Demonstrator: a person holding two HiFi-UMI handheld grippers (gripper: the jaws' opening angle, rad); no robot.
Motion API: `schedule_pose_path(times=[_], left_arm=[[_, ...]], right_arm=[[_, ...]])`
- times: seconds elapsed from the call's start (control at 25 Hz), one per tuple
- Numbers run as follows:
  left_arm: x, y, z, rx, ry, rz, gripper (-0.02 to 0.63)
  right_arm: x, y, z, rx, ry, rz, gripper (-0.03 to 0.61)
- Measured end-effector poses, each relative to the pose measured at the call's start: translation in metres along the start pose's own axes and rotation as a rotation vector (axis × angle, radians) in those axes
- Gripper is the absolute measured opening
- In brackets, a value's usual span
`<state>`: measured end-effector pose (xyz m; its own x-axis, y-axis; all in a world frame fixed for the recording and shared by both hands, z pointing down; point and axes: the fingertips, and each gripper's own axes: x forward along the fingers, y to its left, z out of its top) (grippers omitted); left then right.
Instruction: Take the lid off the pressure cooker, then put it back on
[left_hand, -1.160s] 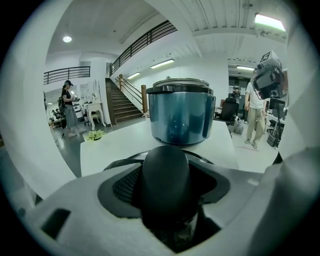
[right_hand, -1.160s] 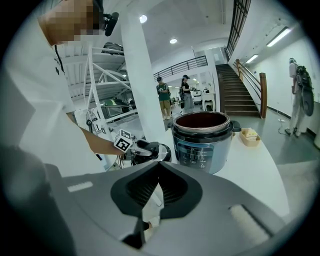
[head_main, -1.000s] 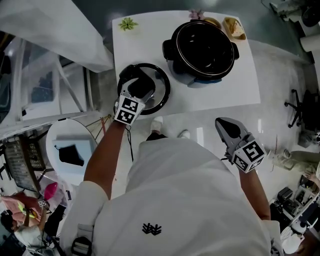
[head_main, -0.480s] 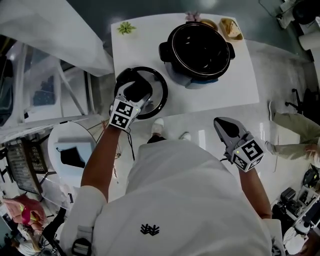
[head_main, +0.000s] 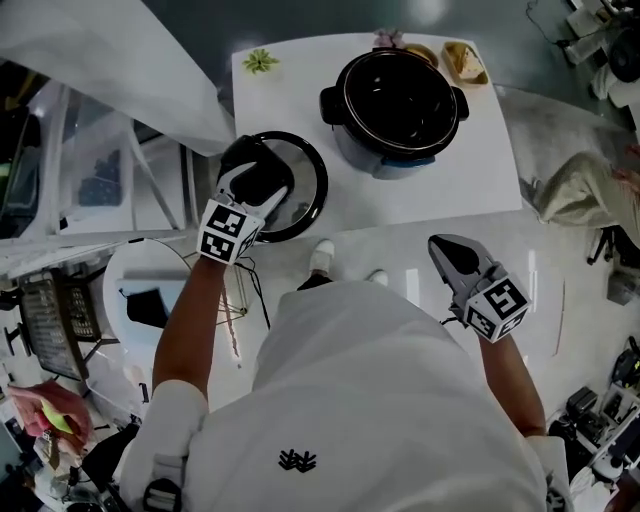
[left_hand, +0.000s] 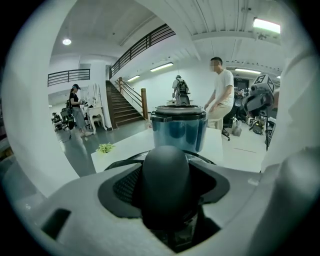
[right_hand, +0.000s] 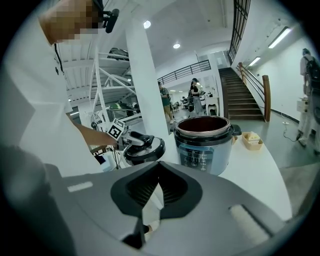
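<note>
Left claw (head_main: 258, 175) clamped on lid (head_main: 306, 196) knob, left of open cooker (head_main: 400, 98) on bench (head_main: 482, 172); right claw (head_main: 452, 256) jaws together.

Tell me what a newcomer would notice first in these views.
The open pressure cooker stands lidless at the far side of the white table. Its black lid is at the table's near left edge, clamped by its knob in the left gripper. The right gripper hangs shut and empty, short of the table.
</note>
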<state>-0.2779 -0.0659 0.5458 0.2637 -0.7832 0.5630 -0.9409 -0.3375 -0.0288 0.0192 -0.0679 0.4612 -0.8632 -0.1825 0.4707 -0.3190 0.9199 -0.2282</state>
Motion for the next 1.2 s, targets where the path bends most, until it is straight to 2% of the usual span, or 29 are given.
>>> schedule_pose_path(times=[0.6, 0.88, 1.2], left_arm=[[-0.055, 0.01, 0.069, 0.024, -0.041, -0.009, 0.288], [-0.065, 0.013, 0.105, 0.053, -0.06, -0.021, 0.288], [-0.056, 0.004, 0.149, 0.091, -0.075, -0.084, 0.288]], right_arm=[[-0.012, -0.002, -0.008, 0.005, -0.042, 0.038, 0.014], [-0.022, -0.007, -0.011, 0.008, -0.062, 0.033, 0.014], [-0.034, -0.016, -0.014, 0.022, -0.087, 0.005, 0.014]])
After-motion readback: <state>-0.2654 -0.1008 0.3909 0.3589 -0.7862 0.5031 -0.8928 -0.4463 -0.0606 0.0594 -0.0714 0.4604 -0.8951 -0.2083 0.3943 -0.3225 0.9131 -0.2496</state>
